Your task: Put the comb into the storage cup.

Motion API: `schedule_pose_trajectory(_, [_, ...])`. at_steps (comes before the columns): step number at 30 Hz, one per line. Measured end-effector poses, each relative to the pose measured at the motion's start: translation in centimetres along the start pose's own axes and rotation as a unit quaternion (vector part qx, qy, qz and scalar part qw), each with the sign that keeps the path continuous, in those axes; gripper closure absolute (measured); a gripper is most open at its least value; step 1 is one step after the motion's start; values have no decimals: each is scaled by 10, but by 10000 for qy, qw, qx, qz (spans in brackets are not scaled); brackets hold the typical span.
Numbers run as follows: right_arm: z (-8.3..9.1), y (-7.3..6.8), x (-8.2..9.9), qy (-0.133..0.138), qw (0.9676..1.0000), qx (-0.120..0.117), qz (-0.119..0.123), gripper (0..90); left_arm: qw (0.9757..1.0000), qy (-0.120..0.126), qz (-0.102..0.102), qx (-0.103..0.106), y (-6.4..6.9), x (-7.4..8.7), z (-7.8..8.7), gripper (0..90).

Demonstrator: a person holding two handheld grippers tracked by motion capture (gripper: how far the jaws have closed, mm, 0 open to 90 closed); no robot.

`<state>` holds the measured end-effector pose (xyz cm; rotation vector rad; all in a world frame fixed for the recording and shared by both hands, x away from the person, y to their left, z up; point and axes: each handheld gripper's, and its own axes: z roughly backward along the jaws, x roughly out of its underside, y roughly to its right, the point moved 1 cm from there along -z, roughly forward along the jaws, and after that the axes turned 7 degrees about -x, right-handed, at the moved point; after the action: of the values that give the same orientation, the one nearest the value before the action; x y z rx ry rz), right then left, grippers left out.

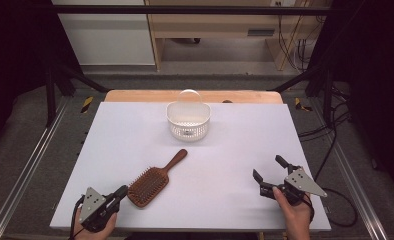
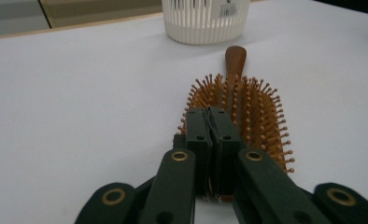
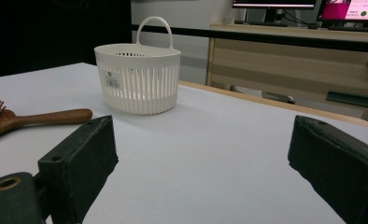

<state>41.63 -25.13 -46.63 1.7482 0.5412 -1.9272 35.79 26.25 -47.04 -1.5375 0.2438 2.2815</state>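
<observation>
A wooden paddle hairbrush [image 1: 150, 186] lies bristles-up on the white table [image 1: 135, 130], its handle pointing toward a white slatted basket [image 1: 188, 120] at the far middle. My left gripper [image 1: 122, 191] is at the near left, jaws pressed together, tips right at the near edge of the brush head. In the left gripper view the shut jaws [image 2: 211, 114] stand in front of the hairbrush [image 2: 252, 107], with no clear object between the pads. My right gripper [image 1: 268, 167] rests at the near right, open and empty. Through its jaws [image 3: 203, 135] I see the basket [image 3: 138, 79] and the brush handle [image 3: 42, 117].
The basket [image 2: 205, 23] has an upright loop handle and looks empty. A wooden strip edges the table's far side, with desks, cables and monitors beyond. Metal rails run along both sides of the table.
</observation>
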Motion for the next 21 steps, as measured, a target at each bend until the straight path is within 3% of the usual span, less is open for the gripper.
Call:
schedule_pose_trajectory(13, [0, 0, 0, -15, 10000, -8, 23, 80, 9991, -423, -51, 41, 11, 7, 2, 899])
schedule_pose_trajectory(21, [0, 0, 0, -21, 10000, -12, 19, 80, 9978, -663, -21, 53, 10, 11, -3, 899])
